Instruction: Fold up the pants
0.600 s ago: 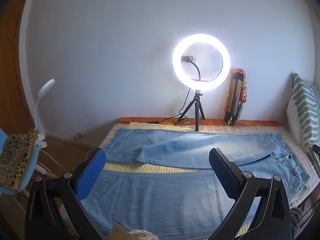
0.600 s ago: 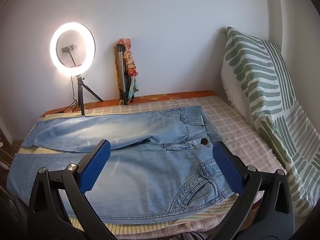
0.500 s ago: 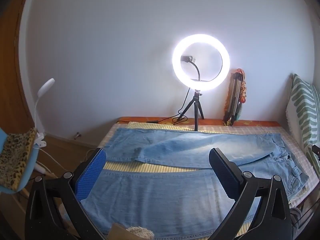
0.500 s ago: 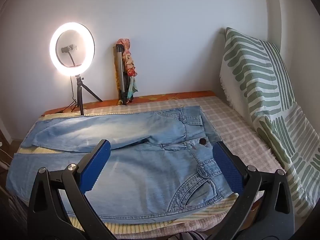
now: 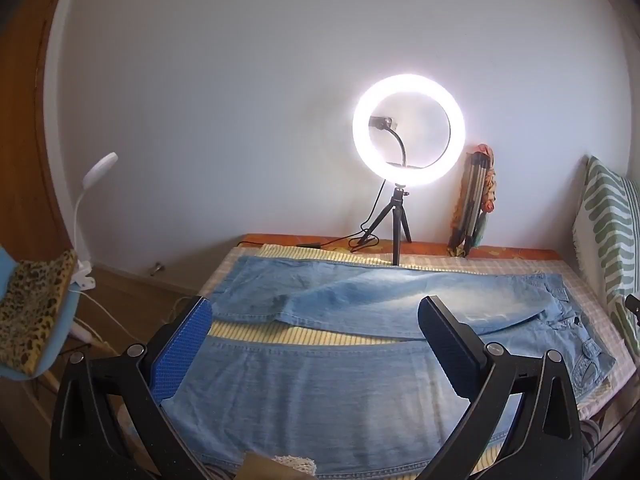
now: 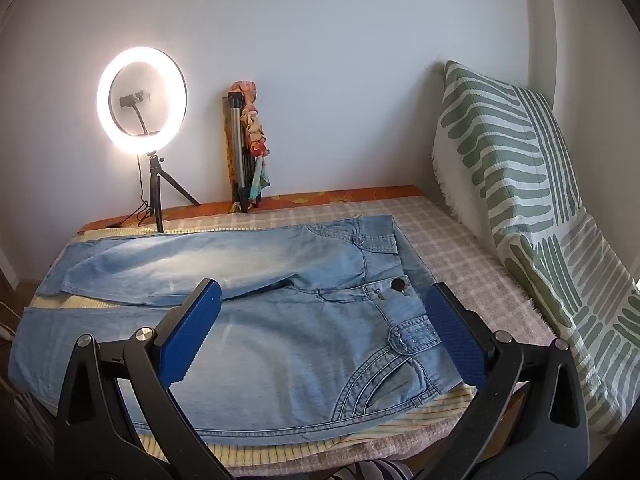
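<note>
Light blue jeans [image 5: 328, 384] lie spread flat on the bed, legs apart, cuffs to the left and waistband to the right. In the right wrist view the jeans [image 6: 288, 320] show their waist button and front pocket. My left gripper [image 5: 316, 336] is open and empty, held above the near leg. My right gripper [image 6: 324, 320] is open and empty, held above the hip and pocket area. Neither touches the denim.
A lit ring light on a small tripod [image 5: 408, 132] stands at the bed's far edge, with a folded tripod [image 6: 244, 148] against the wall. A green striped cushion [image 6: 520, 200] leans at the right. A blue chair with leopard cloth [image 5: 32, 312] and a white clip lamp [image 5: 86, 204] stand left.
Both views have shifted only slightly; the grippers stay open over the jeans and the jeans have not moved.
</note>
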Motion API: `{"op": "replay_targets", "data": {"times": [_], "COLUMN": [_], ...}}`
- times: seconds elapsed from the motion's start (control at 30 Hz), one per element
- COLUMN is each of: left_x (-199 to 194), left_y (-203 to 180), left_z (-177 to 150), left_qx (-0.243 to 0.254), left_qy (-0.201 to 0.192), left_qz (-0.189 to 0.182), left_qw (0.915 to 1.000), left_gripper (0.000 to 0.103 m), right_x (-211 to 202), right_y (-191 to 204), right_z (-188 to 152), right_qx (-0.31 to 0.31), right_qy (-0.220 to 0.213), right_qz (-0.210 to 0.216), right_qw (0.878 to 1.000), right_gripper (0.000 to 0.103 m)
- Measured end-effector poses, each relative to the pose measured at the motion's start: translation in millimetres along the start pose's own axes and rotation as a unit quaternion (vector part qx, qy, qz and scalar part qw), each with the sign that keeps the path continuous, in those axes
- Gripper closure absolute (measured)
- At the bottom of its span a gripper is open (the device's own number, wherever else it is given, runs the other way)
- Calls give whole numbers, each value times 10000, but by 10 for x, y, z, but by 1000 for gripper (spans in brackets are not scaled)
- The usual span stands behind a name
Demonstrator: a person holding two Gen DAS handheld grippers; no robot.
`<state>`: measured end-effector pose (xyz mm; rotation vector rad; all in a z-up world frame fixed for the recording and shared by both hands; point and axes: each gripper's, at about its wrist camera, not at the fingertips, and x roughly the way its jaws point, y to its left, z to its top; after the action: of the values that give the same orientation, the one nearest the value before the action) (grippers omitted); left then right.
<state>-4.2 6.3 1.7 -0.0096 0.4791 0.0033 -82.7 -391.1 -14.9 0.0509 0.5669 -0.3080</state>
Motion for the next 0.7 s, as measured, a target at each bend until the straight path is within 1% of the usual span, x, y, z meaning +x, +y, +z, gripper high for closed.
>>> {"op": "replay_targets", "data": {"times": [0.7], "left_x": [-87], "left_y": [26], "left_z": [-25], "left_qx": [-54], "left_qy": [-75], "left_qz": [-4], "left_qw": [10000], "left_gripper": [1], "right_x": [-83], "right_y": [81], "right_z": [35], "right_qx": [-94], "right_qy": [-154], "right_qz": [143], "right_qw": [9997], "right_gripper": [0]}}
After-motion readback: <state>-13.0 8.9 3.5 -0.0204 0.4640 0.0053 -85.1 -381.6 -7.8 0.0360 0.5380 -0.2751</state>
